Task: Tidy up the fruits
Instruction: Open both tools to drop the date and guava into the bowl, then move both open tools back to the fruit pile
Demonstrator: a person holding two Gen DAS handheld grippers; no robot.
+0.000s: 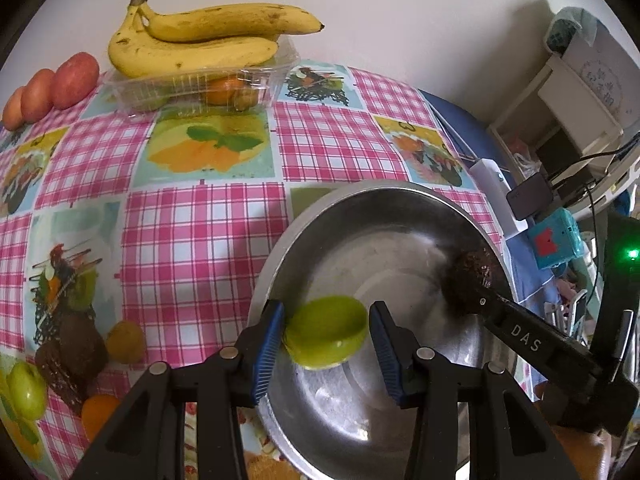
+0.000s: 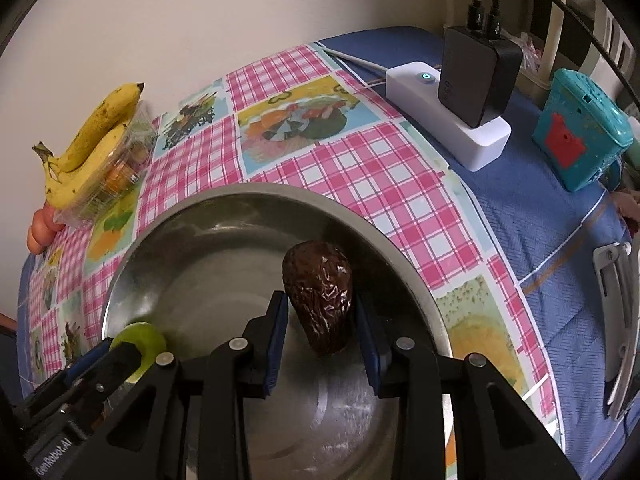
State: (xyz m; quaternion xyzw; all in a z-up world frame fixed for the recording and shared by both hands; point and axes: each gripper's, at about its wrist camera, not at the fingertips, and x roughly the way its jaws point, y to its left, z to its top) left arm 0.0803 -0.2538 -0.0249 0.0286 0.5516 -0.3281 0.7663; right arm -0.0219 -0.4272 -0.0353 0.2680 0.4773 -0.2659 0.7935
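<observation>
A steel bowl (image 1: pixel 400 216) sits on the checked tablecloth; its rim also shows in the right wrist view (image 2: pixel 248 194). My left gripper (image 1: pixel 326 334) hangs over the bowl with a green fruit (image 1: pixel 326 334) between its fingers; the fruit touches the left pad, and a small gap shows at the right pad. My right gripper (image 2: pixel 320 320) holds a dark brown wrinkled avocado (image 2: pixel 320 292) over the bowl; the pads sit at its sides. Each gripper shows in the other view: the right gripper (image 1: pixel 472 284) and the left gripper (image 2: pixel 136 344).
Bananas (image 1: pixel 200 40) lie on a clear plastic tray (image 1: pixel 200 88) of fruit at the back, by the wall. Red-orange fruits (image 1: pixel 52 88) sit at the back left. A white power strip (image 2: pixel 448 112) with adapters and a teal box (image 2: pixel 580 132) stand on the blue cloth at right.
</observation>
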